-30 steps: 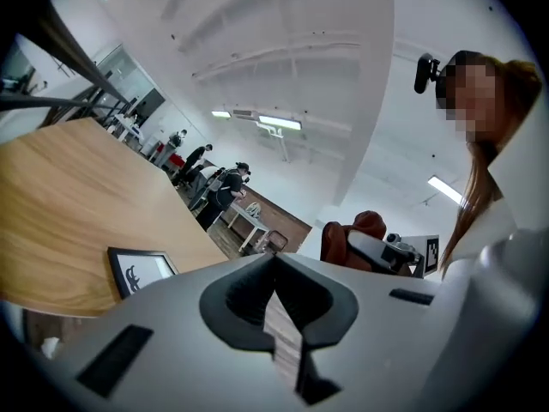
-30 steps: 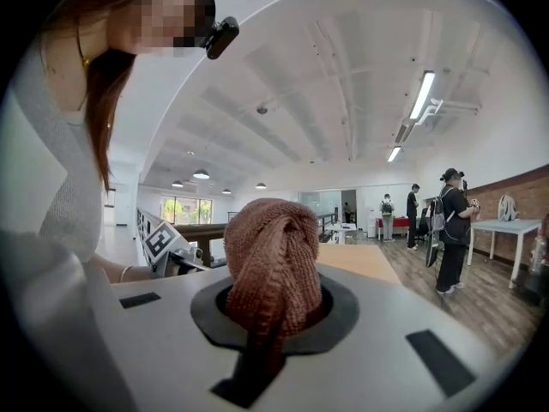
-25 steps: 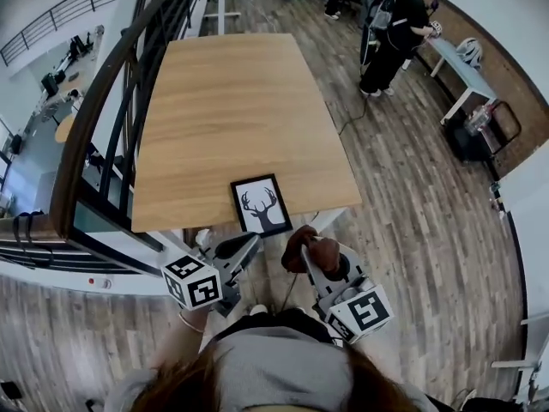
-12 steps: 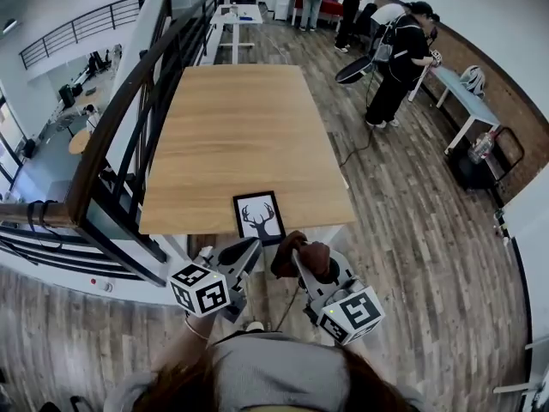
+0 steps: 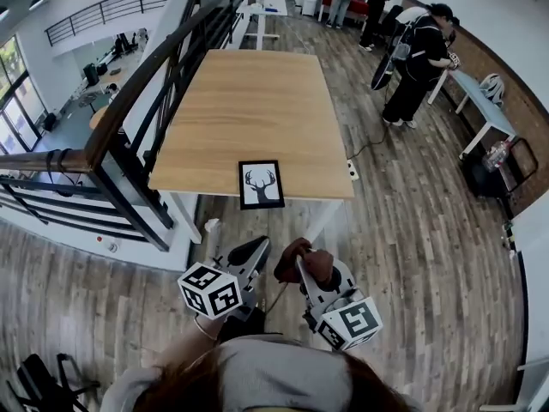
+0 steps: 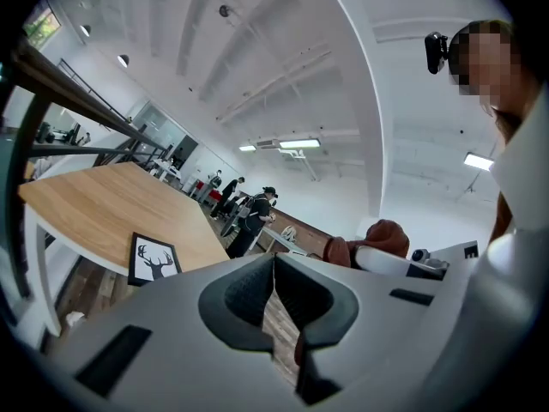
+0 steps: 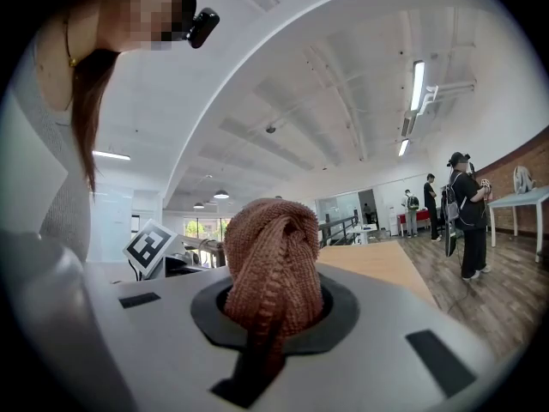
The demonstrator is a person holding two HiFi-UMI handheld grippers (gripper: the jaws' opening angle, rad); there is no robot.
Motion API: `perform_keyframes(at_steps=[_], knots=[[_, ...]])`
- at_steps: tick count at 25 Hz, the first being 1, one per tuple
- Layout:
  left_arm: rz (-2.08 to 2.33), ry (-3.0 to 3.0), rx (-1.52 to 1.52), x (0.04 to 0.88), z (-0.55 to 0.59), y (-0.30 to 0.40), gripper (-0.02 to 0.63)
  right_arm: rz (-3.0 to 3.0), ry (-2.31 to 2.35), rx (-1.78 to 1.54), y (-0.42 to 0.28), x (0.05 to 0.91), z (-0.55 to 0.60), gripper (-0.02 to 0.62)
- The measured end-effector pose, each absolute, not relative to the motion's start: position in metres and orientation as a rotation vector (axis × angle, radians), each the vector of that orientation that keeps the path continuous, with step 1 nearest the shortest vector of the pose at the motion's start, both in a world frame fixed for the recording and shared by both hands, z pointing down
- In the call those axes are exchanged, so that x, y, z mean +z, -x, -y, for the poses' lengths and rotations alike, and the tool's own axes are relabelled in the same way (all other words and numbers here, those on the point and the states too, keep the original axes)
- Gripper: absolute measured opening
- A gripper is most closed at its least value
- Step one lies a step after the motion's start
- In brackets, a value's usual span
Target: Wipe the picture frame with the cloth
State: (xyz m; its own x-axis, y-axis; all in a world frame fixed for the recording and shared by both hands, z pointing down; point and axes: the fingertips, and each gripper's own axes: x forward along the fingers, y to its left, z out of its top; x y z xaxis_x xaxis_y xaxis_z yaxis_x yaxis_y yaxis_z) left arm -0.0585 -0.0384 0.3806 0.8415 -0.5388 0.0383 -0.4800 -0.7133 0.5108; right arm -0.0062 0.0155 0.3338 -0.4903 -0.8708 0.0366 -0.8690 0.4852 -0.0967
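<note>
A black picture frame point(image 5: 261, 184) with a deer-antler print lies flat at the near edge of the wooden table point(image 5: 249, 110); it also shows at the left in the left gripper view point(image 6: 154, 258). My left gripper point(image 5: 254, 249) is shut and empty, held short of the table over the floor. My right gripper point(image 5: 300, 264) is shut on a bunched reddish-brown cloth point(image 5: 296, 258), which fills the middle of the right gripper view point(image 7: 274, 269). Both grippers are well away from the frame, nearer to me.
A dark metal railing point(image 5: 146, 101) runs along the table's left side. Several people point(image 5: 425, 58) stand at the far right near a bench point(image 5: 485, 101). Another white table point(image 5: 270, 9) stands at the back. Wood-plank floor surrounds the table.
I have backed away from the table: the frame and table now sit farther off, and both grippers, once at the table's edge, hang over the floor. The cloth stays gripped.
</note>
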Motion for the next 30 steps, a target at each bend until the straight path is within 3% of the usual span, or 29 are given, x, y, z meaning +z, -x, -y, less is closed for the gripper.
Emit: perform_keyframes(at_steps=[11,30], knots=[[1.072,-2.467,-0.211,0.384,-0.061,0.079,0.011,-2.688,1.499,-0.091,0.014,0.329,-0.106,0.046],[1.13,-2.484,-0.223,0.372,-0.095,0.075,0.011,-2.736,1.489,-0.111,0.02,0.34,-0.139,0.046]])
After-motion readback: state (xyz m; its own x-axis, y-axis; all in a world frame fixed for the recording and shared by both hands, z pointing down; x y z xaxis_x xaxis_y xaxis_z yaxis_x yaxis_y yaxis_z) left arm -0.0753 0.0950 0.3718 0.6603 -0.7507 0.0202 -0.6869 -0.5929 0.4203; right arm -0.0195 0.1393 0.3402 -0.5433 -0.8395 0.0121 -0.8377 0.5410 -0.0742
